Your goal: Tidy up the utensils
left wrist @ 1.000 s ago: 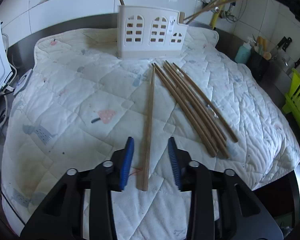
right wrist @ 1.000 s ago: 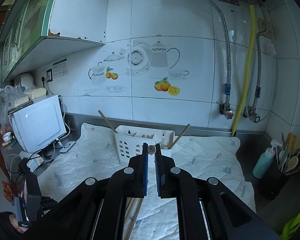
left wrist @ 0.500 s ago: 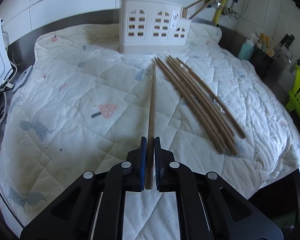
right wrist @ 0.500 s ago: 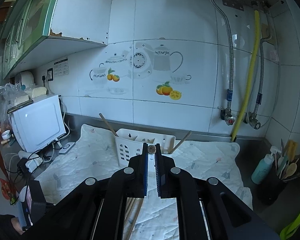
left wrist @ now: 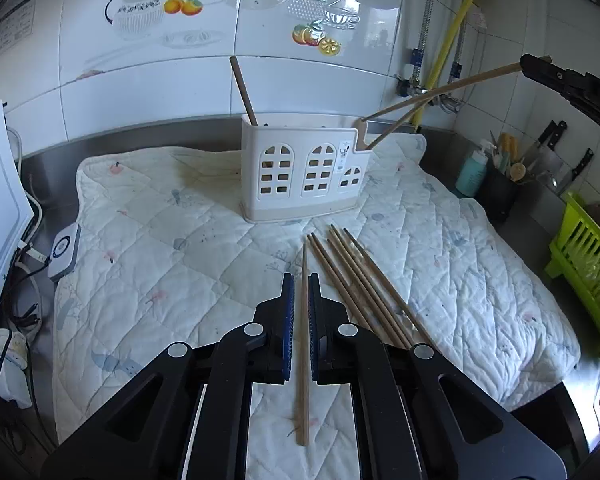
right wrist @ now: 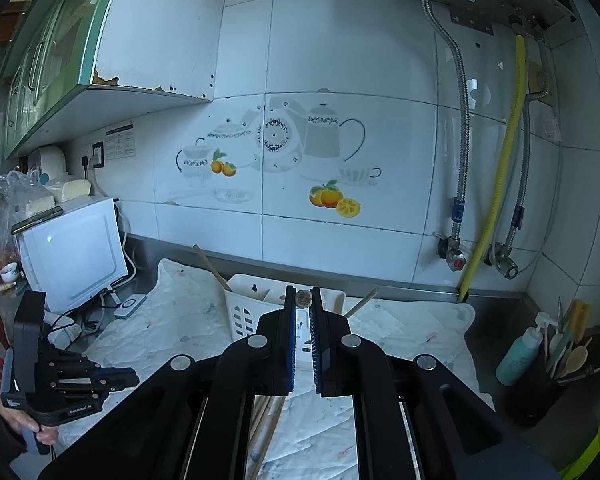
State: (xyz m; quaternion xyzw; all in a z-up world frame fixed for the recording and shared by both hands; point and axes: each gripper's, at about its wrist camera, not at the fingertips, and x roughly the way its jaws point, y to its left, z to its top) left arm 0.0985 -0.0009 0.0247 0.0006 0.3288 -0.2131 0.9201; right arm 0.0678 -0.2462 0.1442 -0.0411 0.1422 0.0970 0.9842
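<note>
A white plastic caddy (left wrist: pixel 300 176) with arched cut-outs stands at the back of a quilted mat (left wrist: pixel 160 264). My left gripper (left wrist: pixel 300 280) is shut on a single wooden chopstick (left wrist: pixel 303 380), which it holds above the mat, pointing toward the caddy. Several more chopsticks (left wrist: pixel 364 292) lie in a bundle just to its right. My right gripper (right wrist: pixel 303 292) is shut on the end of another chopstick (left wrist: pixel 440 90), whose far tip rests in the caddy's right compartment. One chopstick (left wrist: pixel 244 92) stands in the left compartment, and another one (left wrist: pixel 396 128) leans in the right.
A white appliance (right wrist: pixel 72 256) and cables (left wrist: pixel 20 280) sit at the left of the steel counter. On the right are a teal bottle (left wrist: pixel 474 172), a black utensil pot (left wrist: pixel 500 196), knives (left wrist: pixel 580 164) and a green rack (left wrist: pixel 580 264). Pipes and a yellow hose (right wrist: pixel 496 192) run down the tiled wall.
My left gripper closed on the single chopstick and lifted it off the mat, so its view rose toward the caddy and wall. The right gripper kept still.
</note>
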